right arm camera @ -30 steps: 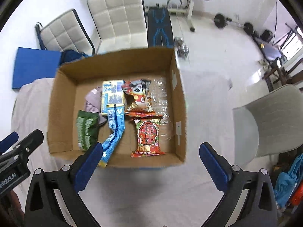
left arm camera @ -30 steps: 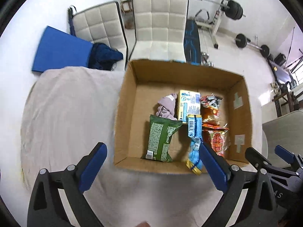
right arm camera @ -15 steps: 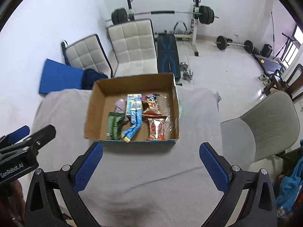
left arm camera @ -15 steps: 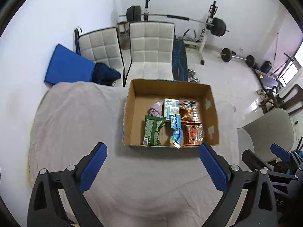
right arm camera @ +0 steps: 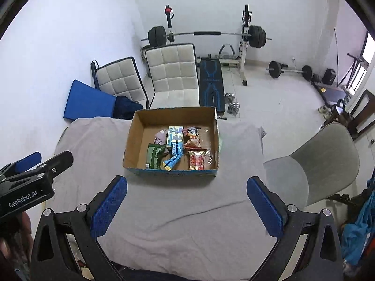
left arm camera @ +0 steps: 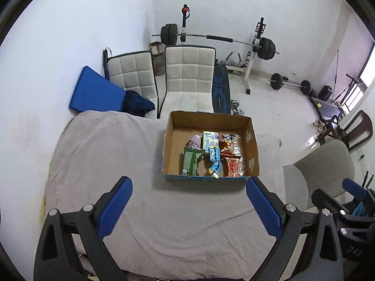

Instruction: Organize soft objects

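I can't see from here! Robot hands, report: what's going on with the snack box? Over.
Left gripper open, right gripper open, both empty. Snack packets inside cardboard box on grey cloth. Nothing between grippers and box.

Both grippers have pulled up and back from the cardboard box [left arm camera: 254, 154], which a second ago filled each wrist view and now sits small, well beyond the fingertips. The left gripper [left arm camera: 188, 199] and right gripper [right arm camera: 186, 196] now hang over bare grey cloth [right arm camera: 178, 210].

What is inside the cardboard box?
The cardboard box holds snack packets: a green one, a blue one, a red one. Anything underneath them is hidden.
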A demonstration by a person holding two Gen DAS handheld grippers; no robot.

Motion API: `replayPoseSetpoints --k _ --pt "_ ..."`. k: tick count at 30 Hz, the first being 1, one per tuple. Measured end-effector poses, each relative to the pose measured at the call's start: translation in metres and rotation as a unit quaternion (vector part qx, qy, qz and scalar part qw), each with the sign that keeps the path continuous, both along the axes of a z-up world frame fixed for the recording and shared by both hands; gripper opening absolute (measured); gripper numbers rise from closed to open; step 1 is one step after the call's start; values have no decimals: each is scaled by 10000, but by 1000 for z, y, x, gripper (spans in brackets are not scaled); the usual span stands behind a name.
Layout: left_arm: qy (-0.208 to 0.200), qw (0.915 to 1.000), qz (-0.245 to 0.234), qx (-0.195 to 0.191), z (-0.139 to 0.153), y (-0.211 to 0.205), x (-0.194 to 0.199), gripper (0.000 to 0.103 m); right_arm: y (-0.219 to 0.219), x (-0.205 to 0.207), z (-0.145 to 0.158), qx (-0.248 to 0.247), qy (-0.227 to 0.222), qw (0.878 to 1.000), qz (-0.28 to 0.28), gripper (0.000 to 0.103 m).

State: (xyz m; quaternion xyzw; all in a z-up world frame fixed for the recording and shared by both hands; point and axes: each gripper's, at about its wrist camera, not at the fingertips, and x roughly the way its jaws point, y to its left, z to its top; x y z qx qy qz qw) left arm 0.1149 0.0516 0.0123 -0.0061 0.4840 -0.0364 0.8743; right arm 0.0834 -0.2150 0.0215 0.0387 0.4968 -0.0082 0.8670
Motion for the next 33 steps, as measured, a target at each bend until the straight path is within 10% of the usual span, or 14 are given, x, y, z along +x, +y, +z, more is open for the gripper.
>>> replayPoseSetpoints --k 33 --pt "-287 9994 91 140 7 2 -9 100 -9 12 10 -330 -239 9986 -340 103"
